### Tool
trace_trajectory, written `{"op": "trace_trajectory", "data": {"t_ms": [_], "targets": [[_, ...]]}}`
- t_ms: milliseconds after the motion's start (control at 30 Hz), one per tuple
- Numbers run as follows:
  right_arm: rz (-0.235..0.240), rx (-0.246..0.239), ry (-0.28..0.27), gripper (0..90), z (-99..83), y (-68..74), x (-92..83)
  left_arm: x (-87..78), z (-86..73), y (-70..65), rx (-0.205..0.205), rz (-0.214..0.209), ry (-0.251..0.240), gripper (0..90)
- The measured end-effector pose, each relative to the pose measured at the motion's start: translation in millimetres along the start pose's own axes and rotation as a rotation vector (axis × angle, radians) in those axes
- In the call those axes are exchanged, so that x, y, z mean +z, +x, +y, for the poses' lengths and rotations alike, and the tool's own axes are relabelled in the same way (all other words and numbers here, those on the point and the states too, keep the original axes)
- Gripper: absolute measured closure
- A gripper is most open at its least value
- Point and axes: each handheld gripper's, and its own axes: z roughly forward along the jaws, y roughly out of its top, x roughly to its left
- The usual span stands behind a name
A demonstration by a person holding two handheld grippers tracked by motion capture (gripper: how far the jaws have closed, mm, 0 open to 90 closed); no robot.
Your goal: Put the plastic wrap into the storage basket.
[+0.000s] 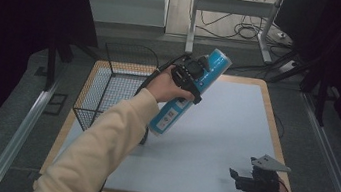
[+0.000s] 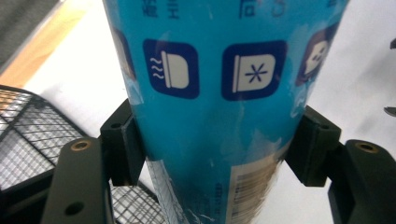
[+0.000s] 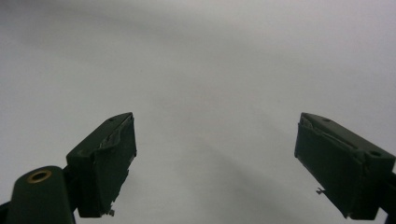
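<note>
While clamped in the left gripper [image 1: 193,74], the blue foil roll [image 1: 186,95] is held tilted above the table [image 1: 236,115]
Transfer into the wire basket [image 1: 109,87] is likely next; right gripper [image 1: 242,179] is parked wide open, nothing held

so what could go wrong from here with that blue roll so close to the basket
1. The left gripper clamps the blue roll around its middle on smooth, shiny wrap, and the roll hangs tilted, so it might slide or swing in the grip.
2. The roll's lower end sits close to the wire basket, so it could catch the rim on the way in.
3. The right gripper rests open on the table, too far off to steady a slip.
</note>
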Motion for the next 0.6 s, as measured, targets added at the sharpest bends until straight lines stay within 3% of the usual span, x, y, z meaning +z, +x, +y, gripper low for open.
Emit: {"op": "trace_trajectory", "data": {"t_ms": [600], "targets": [[0.006,0.001,0.002,12.8,0.3,-0.3,0.2,-14.8,11.7,20.3,-0.018,0.03,0.005,31.9]]}}
